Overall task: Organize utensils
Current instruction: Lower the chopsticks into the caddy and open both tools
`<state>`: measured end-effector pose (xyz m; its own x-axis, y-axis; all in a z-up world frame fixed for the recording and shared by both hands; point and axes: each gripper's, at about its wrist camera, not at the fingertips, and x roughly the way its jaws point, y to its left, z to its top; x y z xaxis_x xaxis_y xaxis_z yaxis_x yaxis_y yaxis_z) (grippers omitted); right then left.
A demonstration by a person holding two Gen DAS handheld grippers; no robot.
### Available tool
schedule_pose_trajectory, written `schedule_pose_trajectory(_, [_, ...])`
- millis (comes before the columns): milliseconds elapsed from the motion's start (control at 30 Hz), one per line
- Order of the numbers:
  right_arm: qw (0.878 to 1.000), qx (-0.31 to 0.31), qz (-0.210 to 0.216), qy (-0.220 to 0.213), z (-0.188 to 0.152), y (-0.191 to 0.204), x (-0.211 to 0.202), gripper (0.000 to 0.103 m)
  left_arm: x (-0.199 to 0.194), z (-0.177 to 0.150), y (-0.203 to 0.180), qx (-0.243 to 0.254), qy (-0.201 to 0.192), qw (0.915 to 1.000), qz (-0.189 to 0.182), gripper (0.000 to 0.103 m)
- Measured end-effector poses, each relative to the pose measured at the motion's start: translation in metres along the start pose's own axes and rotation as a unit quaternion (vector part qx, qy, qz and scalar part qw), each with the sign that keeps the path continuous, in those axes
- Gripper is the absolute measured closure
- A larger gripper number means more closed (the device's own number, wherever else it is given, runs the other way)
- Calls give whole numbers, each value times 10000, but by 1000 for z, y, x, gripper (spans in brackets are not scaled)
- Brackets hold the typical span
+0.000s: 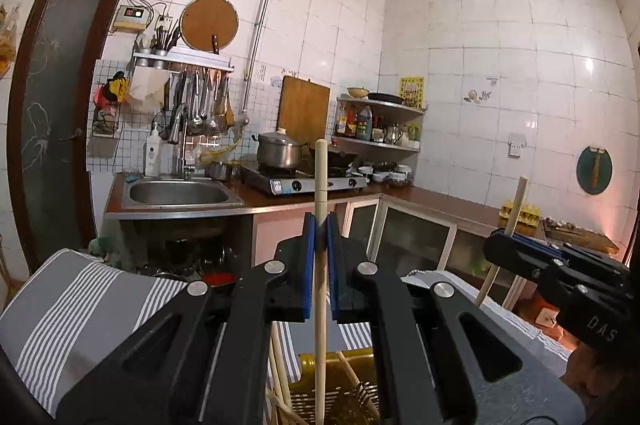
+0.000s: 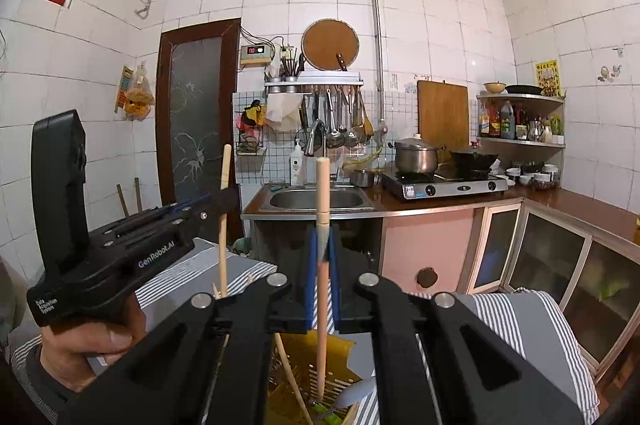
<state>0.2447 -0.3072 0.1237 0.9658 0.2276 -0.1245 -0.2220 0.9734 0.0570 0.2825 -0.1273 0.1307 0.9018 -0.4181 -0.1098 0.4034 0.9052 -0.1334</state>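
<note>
- Over the yellow basket point(image 1: 352, 391) on the striped cloth point(image 1: 80, 301), each gripper holds one wooden chopstick upright.
- The left gripper point(image 1: 320, 257) is clamped on a chopstick point(image 1: 320, 185), its blue pads pinching the stick partway along; the right gripper point(image 2: 322, 257) is clamped the same way on the other chopstick point(image 2: 322, 189).
- Both sticks stand nearly vertical, upper ends above the jaws, lower ends running down into the basket, where more chopsticks lean (and what looks like a spoon shows in the right view).
- The basket lies straight below both grippers, so the coming move probably turns on lowering along each stick's long axis; neither hand looks clearly nearer.
- Writing: "GenRobot.AI" on the left gripper's side and "Data Acquisition System" on its handle, seen from the right wrist; "DAS" on the right gripper's body, seen from the left. The red poster and yellow wall sheet are too small to read.
</note>
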Motion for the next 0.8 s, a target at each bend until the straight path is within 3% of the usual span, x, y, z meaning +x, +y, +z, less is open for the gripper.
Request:
schedule_pose_trajectory(367, [9997, 113, -62, 219, -12, -6, 11, 96, 11, -16, -4, -21, 372, 9992, 128, 98])
schedule_pose_trajectory(400, [9997, 147, -103, 183, -12, -7, 10, 96, 12, -16, -4, -19, 389, 9991, 154, 95])
schedule_pose_trajectory(433, [9996, 187, -157, 128, -11, -9, 8, 89, 11, -17, -4, -21, 392, 9991, 177, 89])
schedule_pose_trajectory(467, [9995, 239, -215, 30, -10, -12, 3, 82, 11, -16, -3, -33, 402, 9989, 228, 76])
schedule_pose_trajectory(500, [9994, 254, -228, -16, -9, -12, 0, 66, 9, -15, -1, -77, 380, 9988, 283, 68])
schedule_pose_trajectory(800, [9982, 246, -438, -312, 0, -14, -21, 64, -10, 3, 8, 34, 221, 9985, 498, 67])
